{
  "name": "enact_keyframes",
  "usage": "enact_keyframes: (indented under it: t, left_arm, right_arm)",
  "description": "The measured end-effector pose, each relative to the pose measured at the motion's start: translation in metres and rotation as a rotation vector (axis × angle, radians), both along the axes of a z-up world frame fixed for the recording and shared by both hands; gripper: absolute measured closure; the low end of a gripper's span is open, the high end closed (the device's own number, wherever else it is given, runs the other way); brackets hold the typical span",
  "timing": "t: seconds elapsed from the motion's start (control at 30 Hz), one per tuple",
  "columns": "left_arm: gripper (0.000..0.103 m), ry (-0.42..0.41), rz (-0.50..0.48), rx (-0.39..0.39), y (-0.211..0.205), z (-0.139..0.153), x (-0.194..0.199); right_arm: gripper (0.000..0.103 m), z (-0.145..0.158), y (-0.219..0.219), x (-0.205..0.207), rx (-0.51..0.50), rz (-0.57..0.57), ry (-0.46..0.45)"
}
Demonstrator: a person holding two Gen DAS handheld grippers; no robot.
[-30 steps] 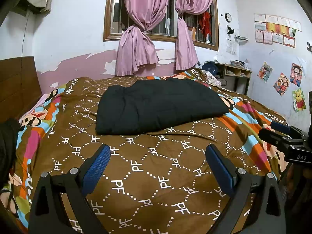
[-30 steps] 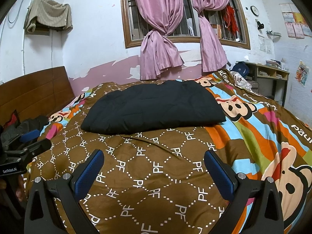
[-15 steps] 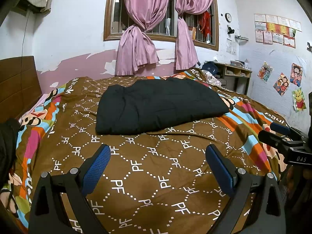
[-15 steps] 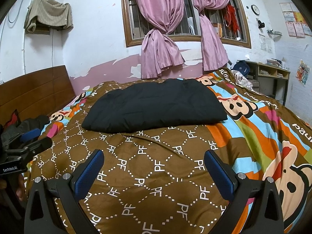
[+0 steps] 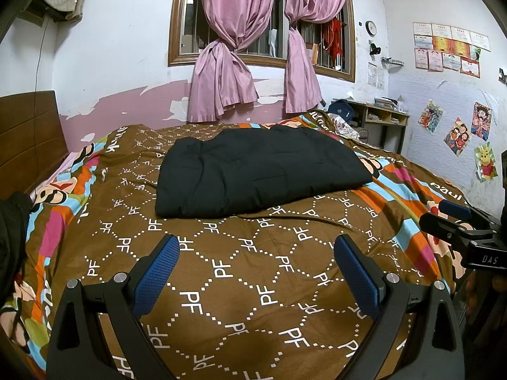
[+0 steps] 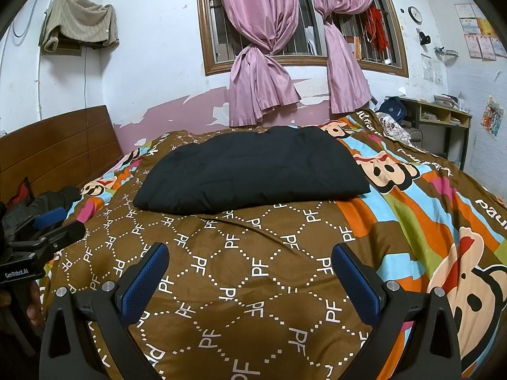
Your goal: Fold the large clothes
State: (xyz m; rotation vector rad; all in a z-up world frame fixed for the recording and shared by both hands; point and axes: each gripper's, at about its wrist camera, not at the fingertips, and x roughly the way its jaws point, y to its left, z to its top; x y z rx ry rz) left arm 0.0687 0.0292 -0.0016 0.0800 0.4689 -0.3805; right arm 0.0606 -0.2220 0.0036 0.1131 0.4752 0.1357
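Taking the black padded garment as the landmark, nearest the cameras are the two grippers. The left gripper [image 5: 256, 269] hovers over the brown patterned blanket [image 5: 240, 272] on the near side of the garment, its blue-padded fingers spread wide with nothing between them. The right gripper [image 6: 250, 272] sits likewise on the near side, further to the garment's right end, its fingers equally apart and empty. Each also appears at the edge of the other's view, held just beside the bed and well short of the garment.

Almost nothing has changed over the last second: both grippers have stayed open and near the foot of the blanket, with only a slight drift in the right view, and the garment has not shifted. That stillness, with the cloth lying compact and untouched, suggests either a pause between folds or a fold just completed; which of these I cannot tell.

Further out, the black padded garment [image 5: 259, 174] lies flat on the blanket in the middle of the bed, already a thick, roughly rectangular bundle. Its long axis runs left to right across the bed, square to the direction the grippers face. The left end looks rounded and bunched; the right end tapers to a sharper corner. A next fold would probably bring one short end over the other.

Beyond the garment hang the pink knotted curtains [image 5: 234, 63] at the window.
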Motion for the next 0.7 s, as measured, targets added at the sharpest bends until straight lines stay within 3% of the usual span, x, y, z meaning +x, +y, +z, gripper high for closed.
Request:
enact_keyframes:
  t: [0.7]
  left_arm:
    - [0.007,0.003,0.001,0.002,0.0002,-0.0016,0.0002]
  right_arm:
    - [0.000,-0.0060,0.0030,-0.0021,0.005,0.002,0.006]
